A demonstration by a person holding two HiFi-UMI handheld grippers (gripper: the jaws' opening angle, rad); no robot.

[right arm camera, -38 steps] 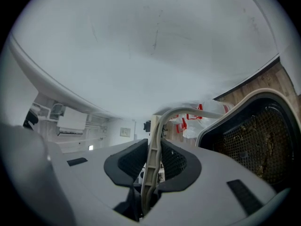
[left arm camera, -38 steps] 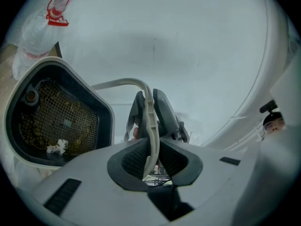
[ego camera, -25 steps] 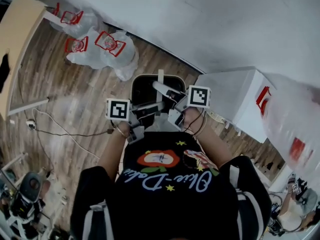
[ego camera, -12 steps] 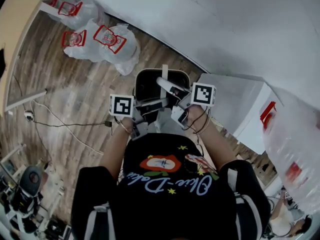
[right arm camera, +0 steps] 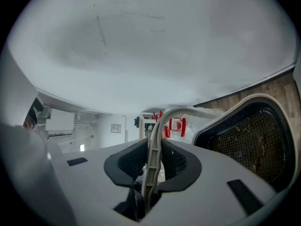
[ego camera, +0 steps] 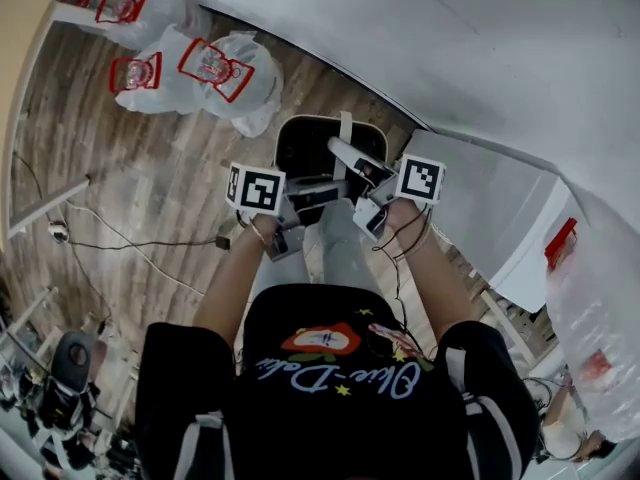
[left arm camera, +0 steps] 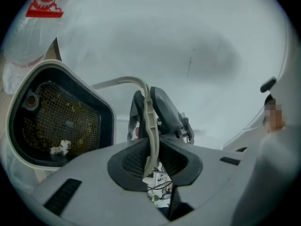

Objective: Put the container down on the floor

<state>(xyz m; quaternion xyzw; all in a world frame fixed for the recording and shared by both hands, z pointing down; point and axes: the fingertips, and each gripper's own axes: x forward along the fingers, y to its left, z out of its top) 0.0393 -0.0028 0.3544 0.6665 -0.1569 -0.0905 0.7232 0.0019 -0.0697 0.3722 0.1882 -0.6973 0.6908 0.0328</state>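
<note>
The container (ego camera: 312,151) is a black bin with a beige rim and a thin beige bail handle (ego camera: 346,128); it hangs over the wooden floor in front of the person. A mesh insert with scraps lies inside the container (left arm camera: 56,121), which also shows at the right as the container (right arm camera: 249,135). My left gripper (left arm camera: 150,157) is shut on the handle (left arm camera: 149,126). My right gripper (right arm camera: 153,161) pinches the same handle (right arm camera: 155,140) from the other side. In the head view the left gripper (ego camera: 300,196) and right gripper (ego camera: 362,173) meet above the bin.
White plastic bags with red print (ego camera: 200,68) lie on the floor at the upper left. A white cabinet (ego camera: 490,208) stands close on the right, against the white wall (ego camera: 450,38). A cable (ego camera: 120,253) runs across the floor at the left.
The container and both grippers have shifted up and slightly right in the head view, closer to the wall. Both grips on the handle are unchanged.
</note>
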